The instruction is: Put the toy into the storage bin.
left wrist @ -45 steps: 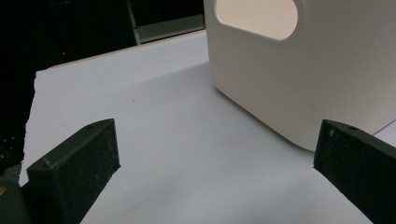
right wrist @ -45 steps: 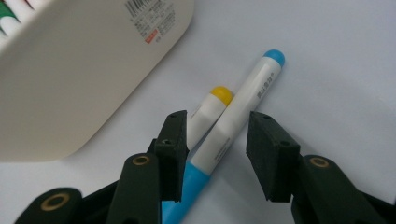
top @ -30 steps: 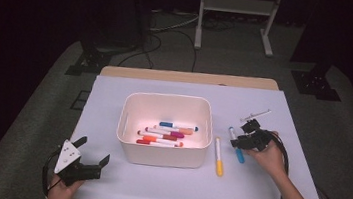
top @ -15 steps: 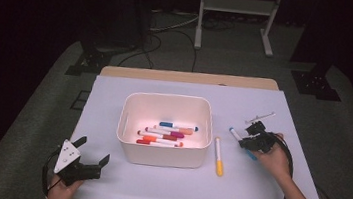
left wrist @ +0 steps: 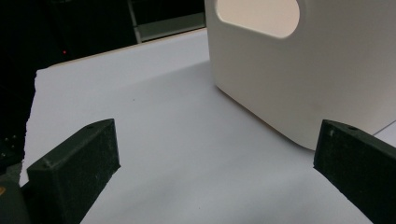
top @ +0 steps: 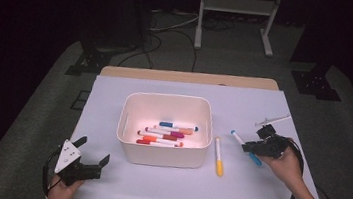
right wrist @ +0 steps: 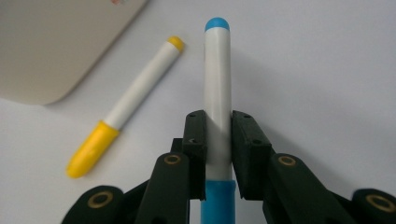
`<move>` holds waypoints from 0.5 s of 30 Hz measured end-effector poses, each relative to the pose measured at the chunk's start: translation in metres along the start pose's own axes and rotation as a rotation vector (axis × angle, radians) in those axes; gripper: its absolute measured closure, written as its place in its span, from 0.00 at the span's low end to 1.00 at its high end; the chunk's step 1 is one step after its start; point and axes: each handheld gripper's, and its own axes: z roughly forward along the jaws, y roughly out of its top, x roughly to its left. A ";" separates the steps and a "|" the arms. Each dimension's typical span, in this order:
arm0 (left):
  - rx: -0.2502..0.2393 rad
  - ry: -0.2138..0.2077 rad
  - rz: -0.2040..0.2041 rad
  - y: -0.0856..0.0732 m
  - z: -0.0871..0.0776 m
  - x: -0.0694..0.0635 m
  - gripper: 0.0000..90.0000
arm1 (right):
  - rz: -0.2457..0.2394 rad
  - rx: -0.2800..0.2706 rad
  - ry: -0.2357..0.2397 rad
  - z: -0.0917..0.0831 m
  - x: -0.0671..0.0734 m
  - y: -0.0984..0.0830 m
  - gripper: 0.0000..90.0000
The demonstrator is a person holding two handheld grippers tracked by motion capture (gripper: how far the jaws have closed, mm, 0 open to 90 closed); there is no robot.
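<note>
- Dark room is surrounding a table (top: 103, 192) under a pale sheet, with a white bin (top: 162, 153) at the centre holding several markers (top: 165, 133).
- Right gripper (right wrist: 218, 135) is clamping the blue marker (right wrist: 217, 84) by its white barrel; both pads are pressing on it, with the blue cap behind the fingers and the rounded blue end sticking out ahead of them.
- From the high view the right gripper (top: 254, 147) is carrying that blue marker (top: 238, 138) clear of the sheet, beside the bin.
- Yellow marker (right wrist: 126, 107) is lying on the sheet just left of the right fingers, between them and the bin wall.
- Left gripper (left wrist: 210, 158) is resting with its jaws spread wide and nothing between them; the bin wall is sitting ahead of its right finger (left wrist: 355, 163).
- Risks: the grip is sitting near one end, so the long free barrel could swing or slip on a fast move; a low pass could clip the bin rim, or knock the yellow marker rolling.
</note>
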 end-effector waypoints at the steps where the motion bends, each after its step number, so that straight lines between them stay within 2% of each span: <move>1: 0.000 0.000 0.000 0.000 0.000 0.000 0.00 | -0.001 -0.009 0.010 -0.005 0.001 0.000 0.84; 8: 0.001 0.000 0.000 0.000 0.000 0.000 0.00 | -0.038 -0.066 0.080 -0.037 0.017 0.011 0.84; 15: -0.005 0.000 -0.001 0.000 0.000 0.000 0.00 | -0.116 -0.103 0.123 -0.061 0.043 0.029 0.84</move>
